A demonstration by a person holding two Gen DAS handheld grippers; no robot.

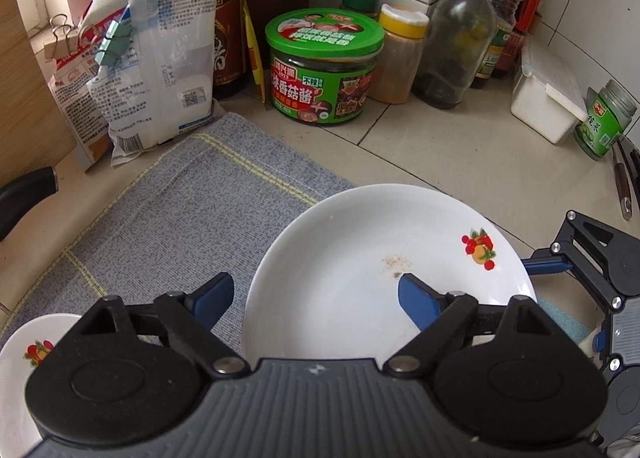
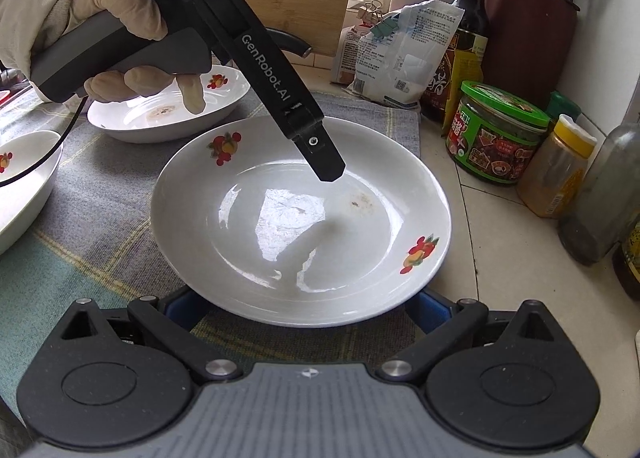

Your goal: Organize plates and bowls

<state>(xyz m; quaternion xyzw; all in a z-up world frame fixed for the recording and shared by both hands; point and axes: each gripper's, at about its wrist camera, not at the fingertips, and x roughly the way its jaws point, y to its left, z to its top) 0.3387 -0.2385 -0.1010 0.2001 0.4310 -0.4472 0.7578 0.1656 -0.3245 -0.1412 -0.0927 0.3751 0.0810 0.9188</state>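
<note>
Your left tongs (image 1: 316,300) are spread wide over the near rim of the white plate (image 1: 360,258): one blue pad (image 1: 416,304) hangs above the plate's inside, the other (image 1: 212,296) sits outside the rim over the grey cloth (image 1: 180,209). Neither pad presses on the plate, so nothing is gripped. In the right wrist view the left tool slants steeply down from your gloved hand (image 2: 100,33), its black tip just above the plate's well.

The plate (image 2: 300,217), with red fruit prints and a brownish smear, rests partly on the cloth and partly on the tiled table (image 1: 460,145).

Your right tongs (image 2: 302,308) are angled down at the plate's near edge. The blue pads peek out on both sides of the rim, mostly hidden under it; they look apart, and you can't tell whether they touch it.

A second dish (image 2: 168,109) with a stain sits on the cloth behind your left hand, and a third (image 2: 24,185) sits at the left edge. Behind the plate, well apart, stand a green-lidded jar (image 1: 324,69), a yellow-capped spice jar (image 1: 400,53), bottles and clipped bags (image 1: 160,57).
</note>
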